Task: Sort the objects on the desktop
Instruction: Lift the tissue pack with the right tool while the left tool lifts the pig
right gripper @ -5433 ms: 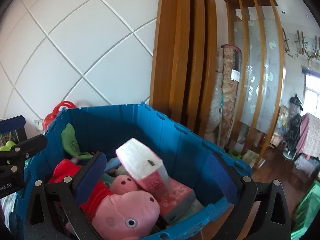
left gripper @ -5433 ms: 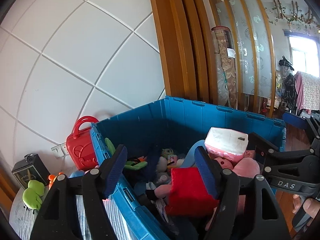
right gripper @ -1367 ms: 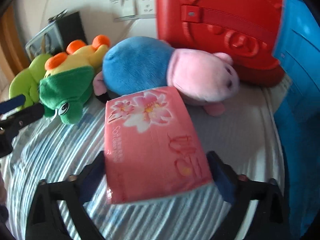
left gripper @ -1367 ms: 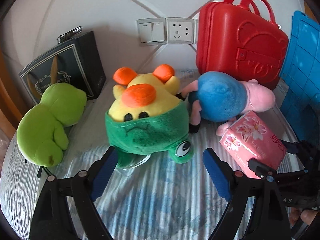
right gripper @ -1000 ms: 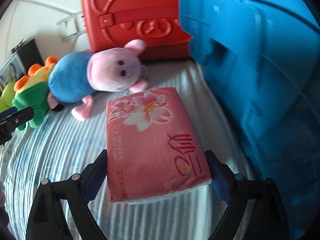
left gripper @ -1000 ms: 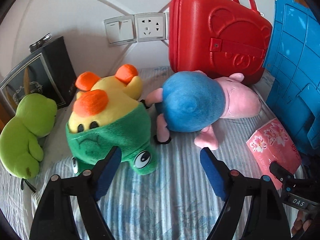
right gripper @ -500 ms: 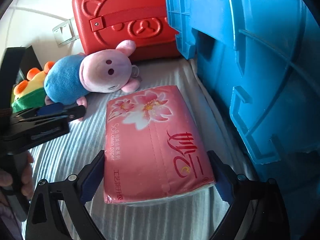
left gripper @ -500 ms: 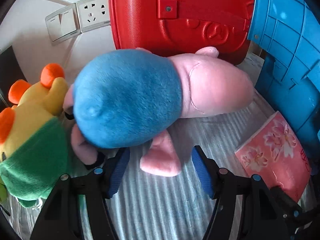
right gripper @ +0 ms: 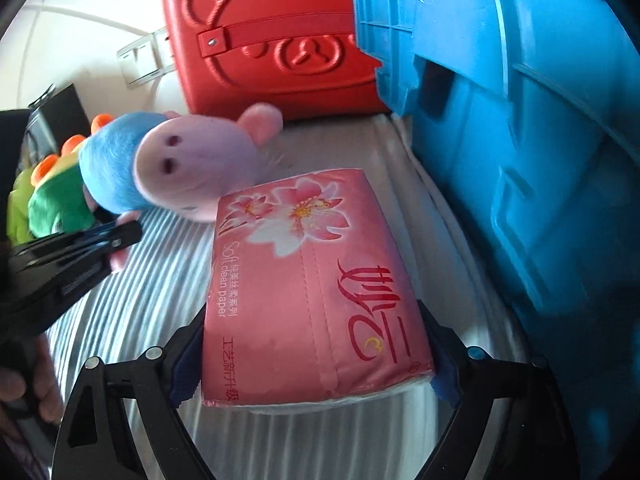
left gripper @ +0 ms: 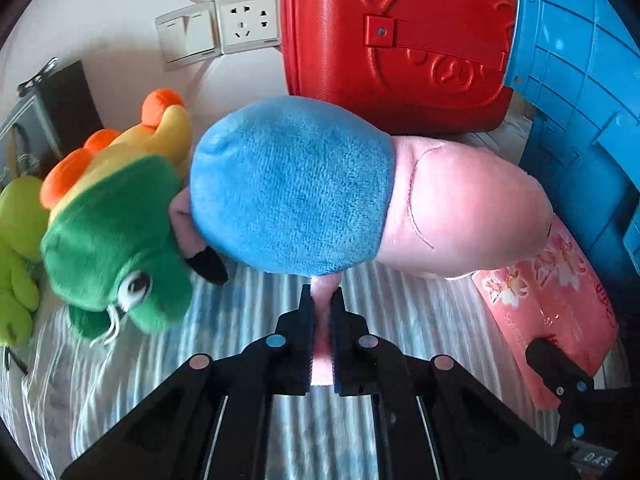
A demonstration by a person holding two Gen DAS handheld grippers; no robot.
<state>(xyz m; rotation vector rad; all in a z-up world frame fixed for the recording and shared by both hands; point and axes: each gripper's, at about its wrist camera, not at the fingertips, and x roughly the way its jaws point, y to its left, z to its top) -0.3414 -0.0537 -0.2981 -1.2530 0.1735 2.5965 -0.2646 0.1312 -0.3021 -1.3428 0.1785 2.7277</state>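
A pig plush [left gripper: 292, 188] with a blue body and pink head lies on the striped cloth [left gripper: 420, 320]. My left gripper [left gripper: 322, 294] is shut on its pink leg [left gripper: 322, 348], just under the blue body. In the right wrist view the pig plush [right gripper: 192, 160] and the left gripper [right gripper: 128, 236] show at the left. My right gripper [right gripper: 316, 356] holds a pink tissue pack [right gripper: 312, 280] by its long sides. Its jaws are closing and both pads press on the pack. The tissue pack [left gripper: 552, 296] also lies at the right edge of the left wrist view.
A red case [left gripper: 392, 48] stands against the wall behind the pig. The blue crate [right gripper: 520, 120] rises close on the right. A green and yellow plush [left gripper: 116, 232], a lime frog [left gripper: 16, 240] and a black box [left gripper: 48, 112] sit to the left. A hand [right gripper: 24, 384] grips the left tool.
My left gripper came forward and down to the pig plush and its jaws closed on the pink leg. The right gripper stayed put with the tissue pack.
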